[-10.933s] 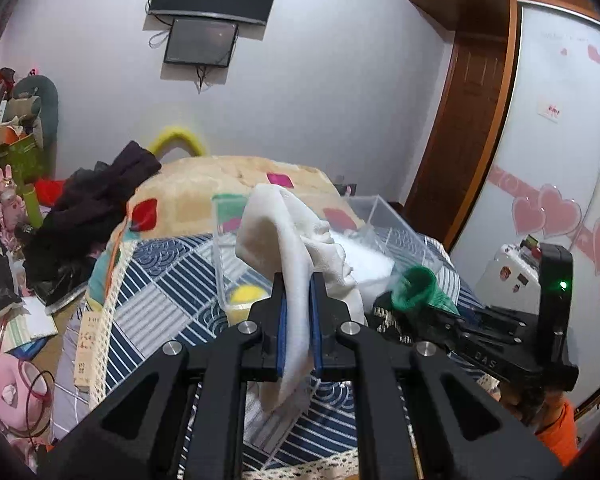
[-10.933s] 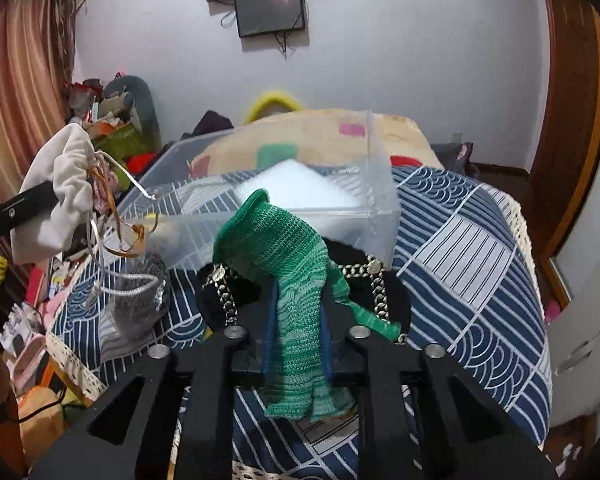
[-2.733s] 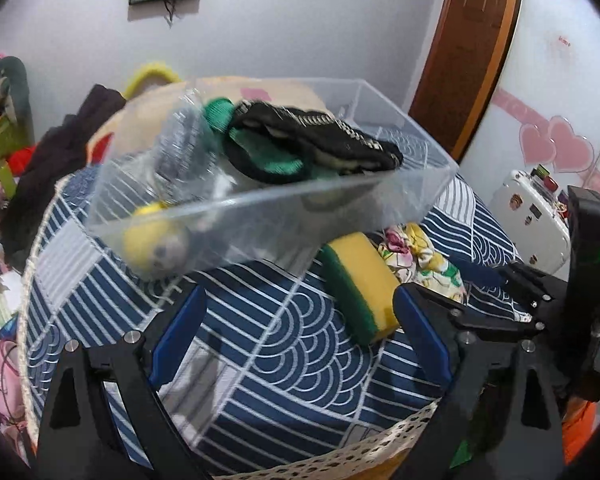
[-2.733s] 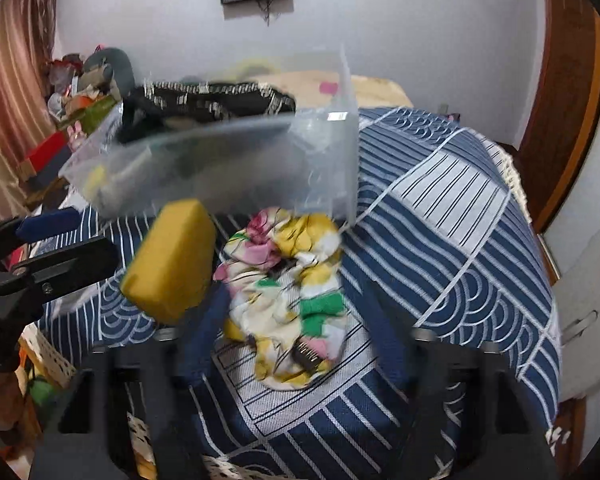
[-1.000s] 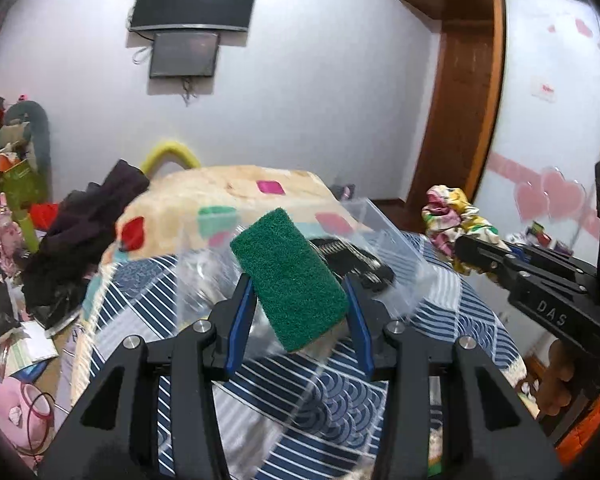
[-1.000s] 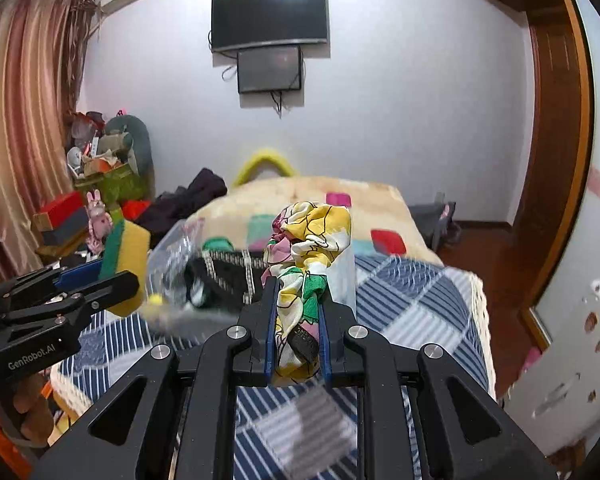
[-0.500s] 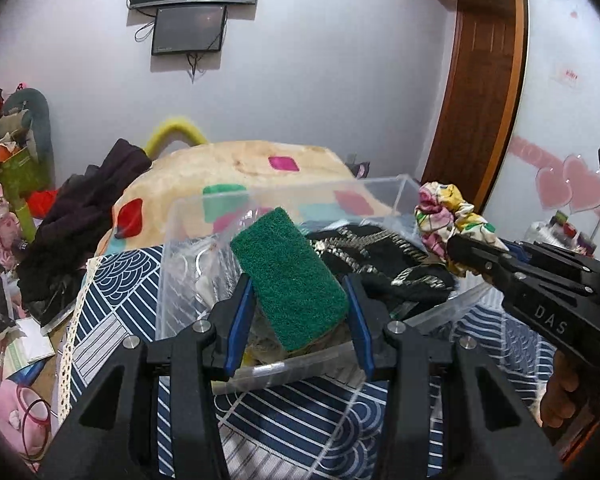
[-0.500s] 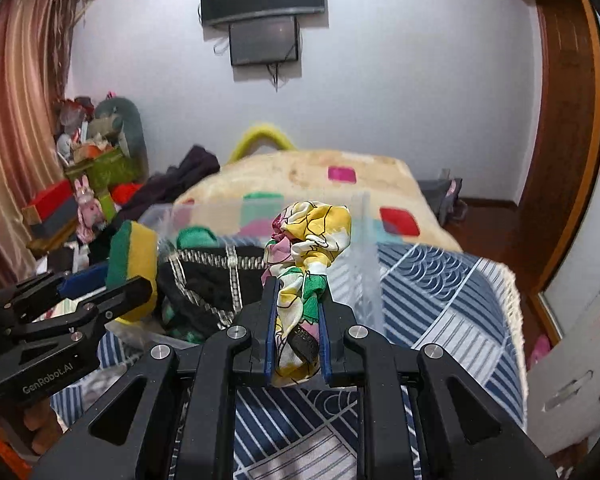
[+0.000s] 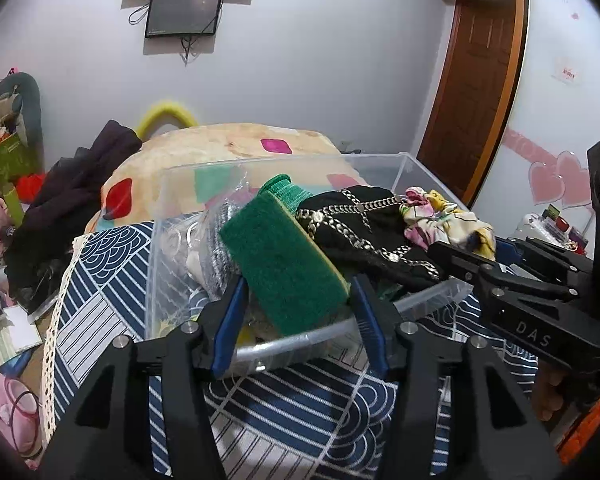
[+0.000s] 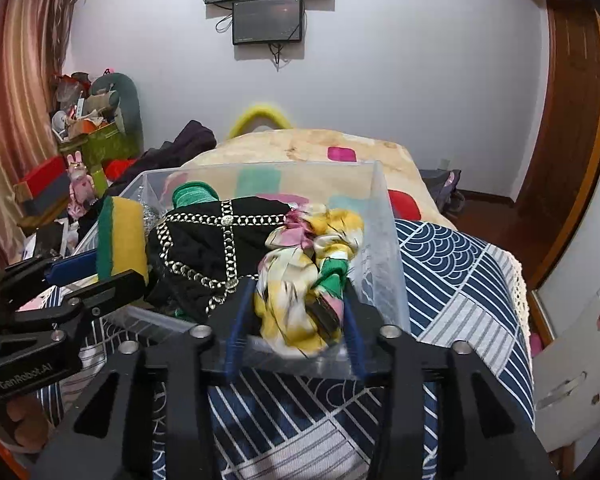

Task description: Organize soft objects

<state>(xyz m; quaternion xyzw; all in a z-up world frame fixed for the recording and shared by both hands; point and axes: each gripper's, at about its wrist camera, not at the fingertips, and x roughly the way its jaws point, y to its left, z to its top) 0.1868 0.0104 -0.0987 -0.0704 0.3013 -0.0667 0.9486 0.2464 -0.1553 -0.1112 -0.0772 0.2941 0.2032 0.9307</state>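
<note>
Black plastic fingers of the left gripper (image 9: 296, 304) are standing wide apart, with the sponge (image 9: 282, 258) between them; I cannot tell if the blue pads are touching it at this moment, it seems that they are letting it go. The right gripper (image 10: 296, 322) is also standing wide open around the flowered cloth (image 10: 308, 276), whose lower part is blurred, so it is probably dropping and not held.

Both things are sitting over the near edge of the clear plastic box (image 9: 432, 178), on top of the pile inside. To do this step well, I think each gripper should open fully and go straight back and up, so that no pad is dragging the sponge or the cloth out over the rim. The box is looking rather full, so a soft push down after the release may help.

The sponge is lying tilted, its green rough side facing the left camera and its yellow body (image 10: 126, 236) showing in the right view. The cloth is a crumpled bundle in yellow, pink, white and green. Just beside it, a black cloth with metal chains (image 10: 212, 240) is filling the middle of the box, and a green knitted piece (image 10: 192, 194) is showing behind it. The box is standing on a blue and white patterned cover (image 10: 452, 276).
</note>
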